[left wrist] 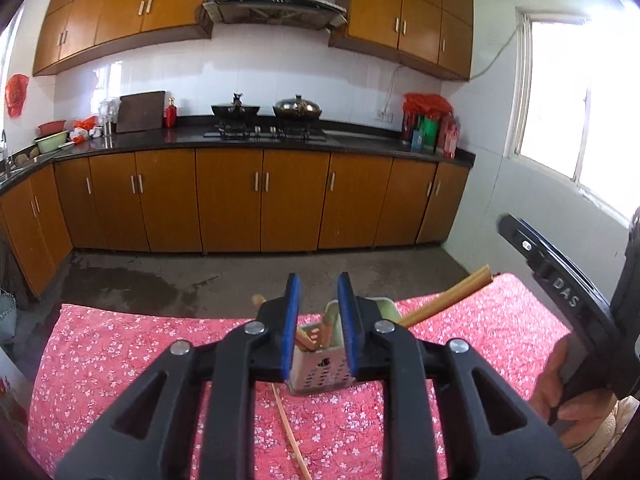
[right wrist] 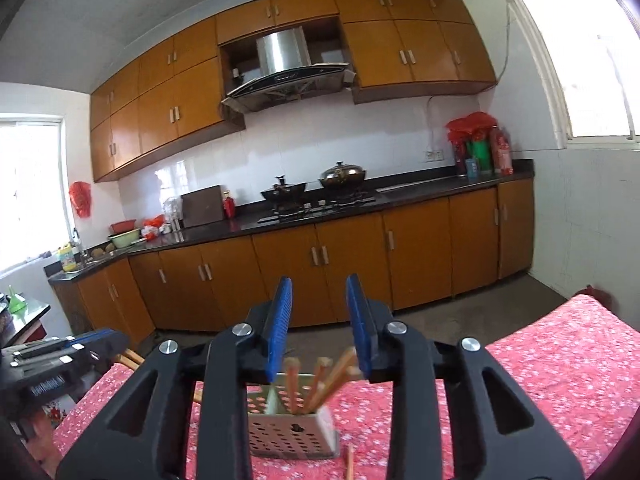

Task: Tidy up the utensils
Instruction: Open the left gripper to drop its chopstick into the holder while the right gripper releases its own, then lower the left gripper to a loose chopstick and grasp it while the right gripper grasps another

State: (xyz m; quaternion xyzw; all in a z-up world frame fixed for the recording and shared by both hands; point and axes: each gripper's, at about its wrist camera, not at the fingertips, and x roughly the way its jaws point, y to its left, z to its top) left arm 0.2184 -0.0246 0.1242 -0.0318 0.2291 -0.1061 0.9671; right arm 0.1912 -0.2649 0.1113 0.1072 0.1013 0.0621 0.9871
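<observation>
A perforated metal utensil holder (left wrist: 322, 372) stands on the pink floral tablecloth (left wrist: 120, 344) and holds several wooden chopsticks (left wrist: 306, 340). My left gripper (left wrist: 318, 326) is open, its blue pads either side of the holder, empty. A loose chopstick (left wrist: 290, 432) lies on the cloth below it. In the right wrist view the holder (right wrist: 292, 428) shows with chopsticks (right wrist: 328, 380) sticking up. My right gripper (right wrist: 320, 328) is open and empty just above them. Another chopstick tip (right wrist: 349, 460) lies in front of the holder. A pair of chopsticks (left wrist: 444, 296) lies behind the holder on the right.
The right gripper's body (left wrist: 560, 292) and the hand holding it are at the right of the left wrist view. The left gripper's body (right wrist: 60, 356) is at the left of the right wrist view. Kitchen cabinets (left wrist: 260, 200) and a concrete floor lie beyond the table's far edge.
</observation>
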